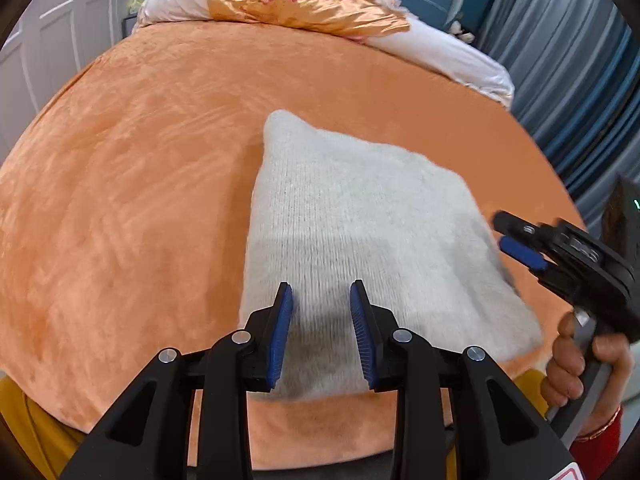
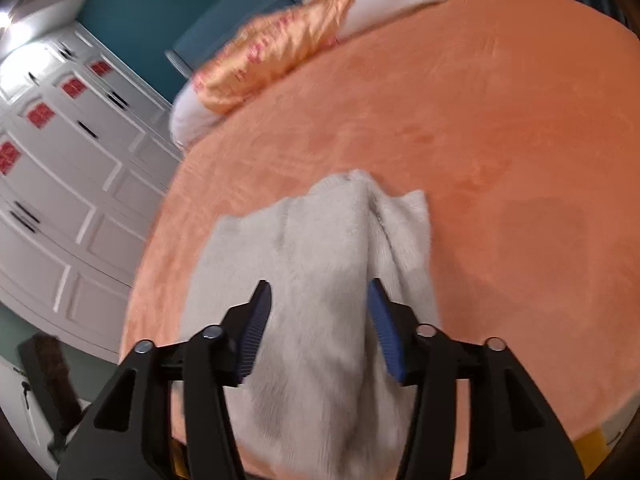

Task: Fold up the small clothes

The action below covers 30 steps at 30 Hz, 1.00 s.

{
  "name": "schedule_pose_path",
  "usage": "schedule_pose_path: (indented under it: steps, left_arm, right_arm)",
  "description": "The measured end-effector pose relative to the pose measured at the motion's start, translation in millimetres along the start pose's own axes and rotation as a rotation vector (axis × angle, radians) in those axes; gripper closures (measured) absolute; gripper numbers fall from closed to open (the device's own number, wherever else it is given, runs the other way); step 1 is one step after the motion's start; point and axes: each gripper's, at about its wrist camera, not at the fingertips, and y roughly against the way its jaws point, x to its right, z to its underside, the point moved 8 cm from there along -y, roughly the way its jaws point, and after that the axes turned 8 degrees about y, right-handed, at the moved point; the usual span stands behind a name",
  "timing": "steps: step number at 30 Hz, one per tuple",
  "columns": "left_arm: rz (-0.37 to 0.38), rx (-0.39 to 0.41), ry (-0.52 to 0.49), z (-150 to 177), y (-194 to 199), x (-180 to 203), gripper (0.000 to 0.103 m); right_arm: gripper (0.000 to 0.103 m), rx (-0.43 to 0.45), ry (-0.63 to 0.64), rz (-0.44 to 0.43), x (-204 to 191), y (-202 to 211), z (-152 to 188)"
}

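Note:
A light grey fuzzy knitted garment (image 1: pixel 360 232) lies folded into a rough rectangle on the orange bedspread (image 1: pixel 120 184). My left gripper (image 1: pixel 321 292) is open and empty, hovering over the garment's near edge. My right gripper (image 1: pixel 505 236) shows at the right of the left wrist view, at the garment's right edge. In the right wrist view the right gripper (image 2: pixel 319 290) is open above the garment (image 2: pixel 312 264), with nothing between its pads. The garment's far end shows bunched folds (image 2: pixel 376 204).
A quilt in white and gold satin with pink flowers (image 1: pixel 304 0) lies at the bed's far end. White wardrobe doors (image 2: pixel 60 184) stand by the bed. Blue-grey curtains (image 1: pixel 580 80) hang at the right. The bed's near edge (image 1: pixel 320 440) is just below the garment.

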Motion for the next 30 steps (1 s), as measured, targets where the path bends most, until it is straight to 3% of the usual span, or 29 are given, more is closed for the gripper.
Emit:
schedule_pose_path:
  steps: [2,3,4,7,9,11,12,15,16,23,28,30]
  left_arm:
    - [-0.028,0.009,-0.011,-3,-4,5,0.072]
    - [-0.038,0.008,-0.014,-3,-4,5,0.072]
    - [-0.050,0.009,-0.017,-3,-4,5,0.072]
    - [-0.063,0.004,-0.031,-4,-5,8,0.071]
    - [-0.055,0.006,-0.039,-5,-6,9,0.064]
    - [-0.047,0.022,-0.046,-6,-6,12,0.059]
    - [-0.057,0.024,-0.055,-6,-9,13,0.059]
    - [-0.088,0.012,-0.070,-2,-19,13,0.059]
    - [-0.091,0.015,-0.076,-2,-21,13,0.058]
    - [-0.138,0.019,-0.093,-2,-24,11,0.058]
    - [-0.148,0.028,-0.096,0,-25,13,0.058]
    - [-0.154,0.033,-0.102,1,-25,13,0.058]
  right_arm:
    - [0.053,-0.054,0.007,0.021,3,-24,2]
    - [0.069,-0.067,0.022,0.023,2,-30,3]
    - [0.094,-0.066,0.055,0.017,-1,-29,2]
    - [0.095,0.088,0.073,-0.036,-14,10,-19]
    - [0.095,0.168,0.067,-0.056,-16,37,-27]
    - [0.095,0.210,0.080,-0.016,-11,48,-28]
    - [0.095,0.196,0.088,0.009,-7,42,-26]
    - [0.095,0.017,0.058,0.100,30,-13,8]
    - [0.096,-0.017,0.032,0.094,41,-29,20]
    - [0.089,0.067,-0.010,0.055,27,13,11]
    - [0.067,0.078,-0.040,0.020,21,49,42]
    - [0.066,0.063,-0.045,0.016,20,48,50]
